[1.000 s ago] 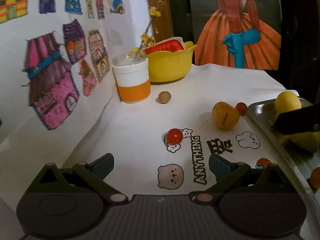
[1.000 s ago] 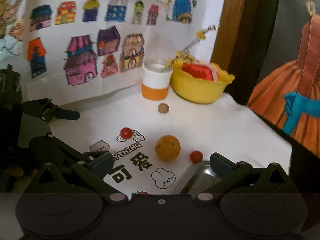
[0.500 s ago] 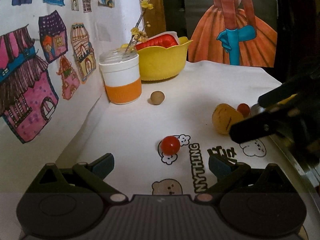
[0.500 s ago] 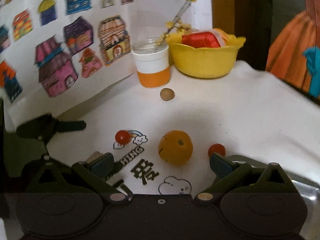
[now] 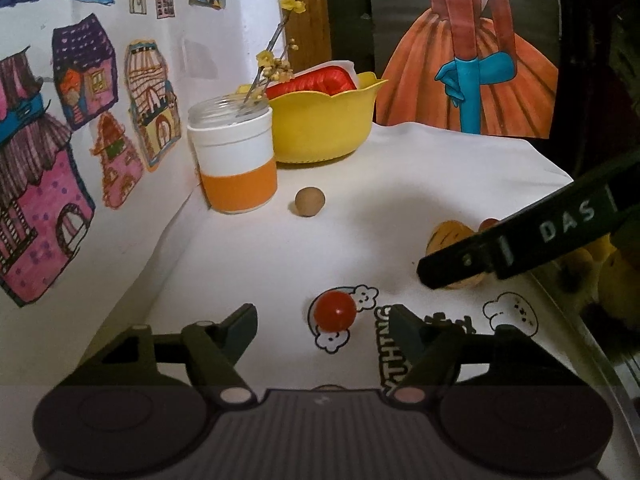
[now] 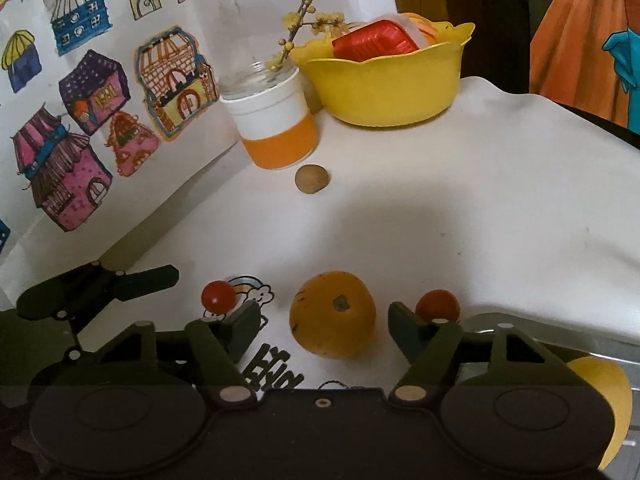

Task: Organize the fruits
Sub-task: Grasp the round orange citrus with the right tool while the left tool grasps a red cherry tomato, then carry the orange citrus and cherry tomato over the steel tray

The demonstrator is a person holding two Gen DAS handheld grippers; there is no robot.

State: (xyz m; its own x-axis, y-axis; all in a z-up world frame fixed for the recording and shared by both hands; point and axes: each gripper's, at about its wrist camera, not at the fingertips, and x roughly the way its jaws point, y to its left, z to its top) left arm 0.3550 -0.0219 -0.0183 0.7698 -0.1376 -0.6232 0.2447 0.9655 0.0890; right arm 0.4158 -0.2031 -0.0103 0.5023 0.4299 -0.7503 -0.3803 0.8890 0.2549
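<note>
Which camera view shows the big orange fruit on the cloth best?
The right wrist view: the orange fruit sits whole between the open right gripper fingers. In the left wrist view, a dark finger of the other gripper covers most of it.

**Dim room light, strong fisheye bending**

Both views are rather dim, with warm, soft light. The white tablecloth [image 6: 500, 184] is the brightest area and carries a wide, soft grey shadow in its middle (no hard edges). Corners fall to black and straight lines curve near the edges. The right side of the left wrist view is dark and blurred.
</note>
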